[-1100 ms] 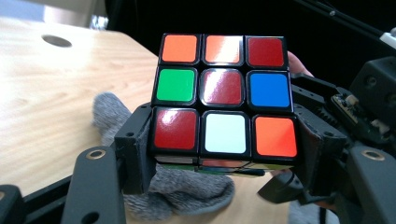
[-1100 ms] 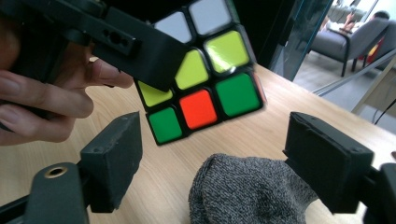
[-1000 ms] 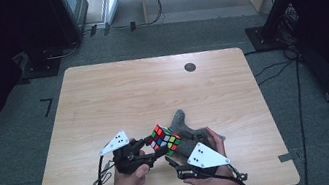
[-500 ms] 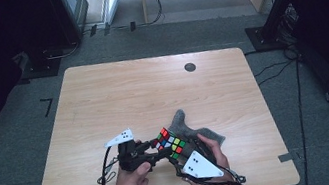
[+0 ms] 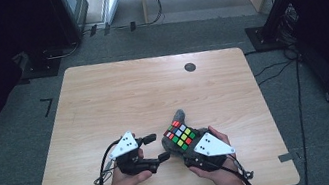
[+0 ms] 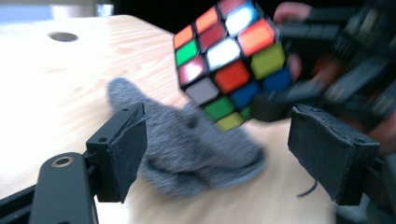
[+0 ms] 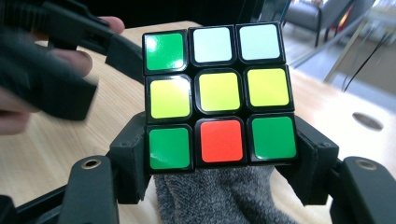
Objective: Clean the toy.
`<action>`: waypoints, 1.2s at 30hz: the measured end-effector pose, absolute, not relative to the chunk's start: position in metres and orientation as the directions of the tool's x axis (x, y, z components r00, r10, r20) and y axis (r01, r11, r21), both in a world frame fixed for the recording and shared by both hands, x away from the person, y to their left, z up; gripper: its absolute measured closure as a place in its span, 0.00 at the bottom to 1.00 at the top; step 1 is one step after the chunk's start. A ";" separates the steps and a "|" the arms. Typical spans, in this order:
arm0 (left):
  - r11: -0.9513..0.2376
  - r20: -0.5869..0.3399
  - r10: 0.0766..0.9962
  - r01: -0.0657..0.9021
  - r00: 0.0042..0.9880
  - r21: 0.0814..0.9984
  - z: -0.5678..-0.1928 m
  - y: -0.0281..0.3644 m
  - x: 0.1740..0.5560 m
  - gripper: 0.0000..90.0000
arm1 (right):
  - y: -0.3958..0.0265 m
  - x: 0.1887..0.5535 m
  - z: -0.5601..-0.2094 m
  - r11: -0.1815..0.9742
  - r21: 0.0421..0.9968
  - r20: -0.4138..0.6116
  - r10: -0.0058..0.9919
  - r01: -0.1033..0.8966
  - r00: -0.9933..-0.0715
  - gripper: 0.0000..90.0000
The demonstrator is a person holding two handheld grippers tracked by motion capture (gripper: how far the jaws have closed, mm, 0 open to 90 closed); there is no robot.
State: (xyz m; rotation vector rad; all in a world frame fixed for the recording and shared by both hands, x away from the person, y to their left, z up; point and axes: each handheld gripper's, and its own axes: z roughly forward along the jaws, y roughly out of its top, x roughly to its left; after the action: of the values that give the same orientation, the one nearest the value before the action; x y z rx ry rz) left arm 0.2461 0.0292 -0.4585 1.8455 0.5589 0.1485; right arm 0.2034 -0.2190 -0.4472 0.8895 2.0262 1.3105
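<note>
Pinching the cube (image 7: 217,95) by its bottom layer above the grey sock (image 5: 177,120) on the desk (image 5: 117,95), the right gripper (image 7: 219,154) is faced by the left gripper (image 6: 215,154), whose just-widened, empty jaws are left just beside the cube.

The far half of the tabletop (image 5: 152,89) lies bare apart from 1 dark round hole (image 5: 190,67) near its far edge. At the near edge, the cube (image 5: 180,134) and the grey sock (image 5: 177,120) sit between the 2 grippers, crowding that stretch.
</note>
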 end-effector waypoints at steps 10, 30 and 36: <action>-0.406 0.151 0.503 0.079 0.851 0.910 -0.472 0.008 0.229 0.22 | -0.207 0.204 -0.433 0.268 0.877 0.036 0.792 0.400 -0.609 0.38; -0.466 0.271 0.525 0.006 0.807 0.885 -0.480 0.009 0.228 0.37 | -0.211 0.214 -0.436 0.167 0.816 0.271 0.734 0.553 -0.623 0.34; -0.382 0.173 0.606 0.094 0.776 0.919 -0.474 0.034 0.244 0.38 | -0.237 0.218 -0.430 0.078 0.868 0.263 0.766 0.490 -0.587 0.36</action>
State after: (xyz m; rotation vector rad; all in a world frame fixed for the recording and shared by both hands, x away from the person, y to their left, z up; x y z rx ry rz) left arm 0.2444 0.0340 -0.4741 1.9078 0.5316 0.6046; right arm 0.2177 -0.2367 -0.4295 1.2617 2.0956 1.5135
